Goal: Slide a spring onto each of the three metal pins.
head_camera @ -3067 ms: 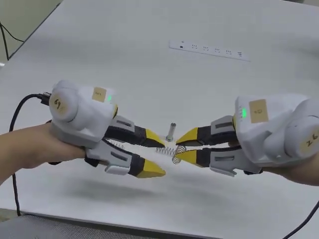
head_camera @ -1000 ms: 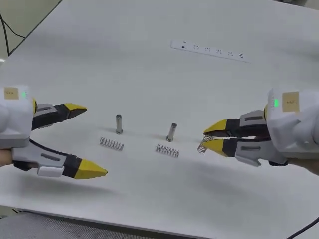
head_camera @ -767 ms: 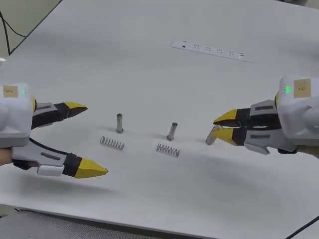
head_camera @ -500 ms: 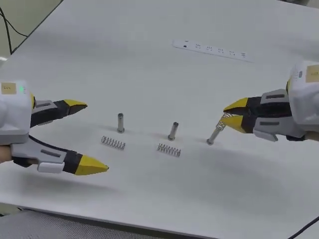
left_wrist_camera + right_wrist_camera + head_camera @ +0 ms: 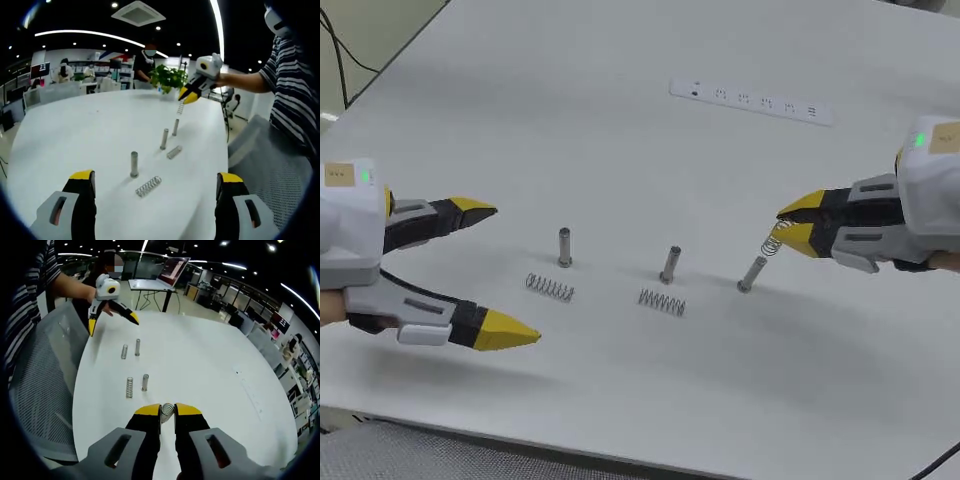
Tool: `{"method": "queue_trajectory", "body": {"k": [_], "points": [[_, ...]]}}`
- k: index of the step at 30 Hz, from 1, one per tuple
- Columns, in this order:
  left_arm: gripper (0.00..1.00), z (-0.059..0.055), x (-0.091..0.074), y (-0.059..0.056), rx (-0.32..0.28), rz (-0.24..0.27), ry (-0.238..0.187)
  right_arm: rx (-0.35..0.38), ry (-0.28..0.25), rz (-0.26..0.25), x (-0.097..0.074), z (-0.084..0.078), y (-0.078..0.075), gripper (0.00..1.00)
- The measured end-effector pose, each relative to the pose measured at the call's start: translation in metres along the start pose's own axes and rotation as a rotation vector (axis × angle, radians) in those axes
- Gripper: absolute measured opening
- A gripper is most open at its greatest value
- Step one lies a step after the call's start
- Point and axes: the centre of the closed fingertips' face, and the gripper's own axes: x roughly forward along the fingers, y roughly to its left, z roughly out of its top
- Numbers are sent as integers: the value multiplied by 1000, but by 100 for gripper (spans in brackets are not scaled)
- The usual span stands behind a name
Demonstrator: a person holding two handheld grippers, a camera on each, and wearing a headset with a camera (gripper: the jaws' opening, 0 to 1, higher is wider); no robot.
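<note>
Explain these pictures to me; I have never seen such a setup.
No robot here: a person holds a two-jaw gripper in each hand. The head view comes from a headset camera looking down at the white table. Each round picture comes from a camera riding on one gripper, looking along its jaws. On the table are a left pin, a middle pin and a right pin, a loose spring by the left pin, a second loose spring by the middle pin, and a power strip farther back. The left gripper is open and empty. The right gripper is shut on a third spring, whose lower end seems to reach the right pin's top.
</note>
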Motion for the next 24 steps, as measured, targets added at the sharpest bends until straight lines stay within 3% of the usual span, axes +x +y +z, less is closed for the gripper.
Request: {"method": "queue_trajectory", "body": {"k": [24], "points": [[97, 0, -1, -1, -12, 6, 0, 49, 17, 10, 12, -17, 2, 7]]}}
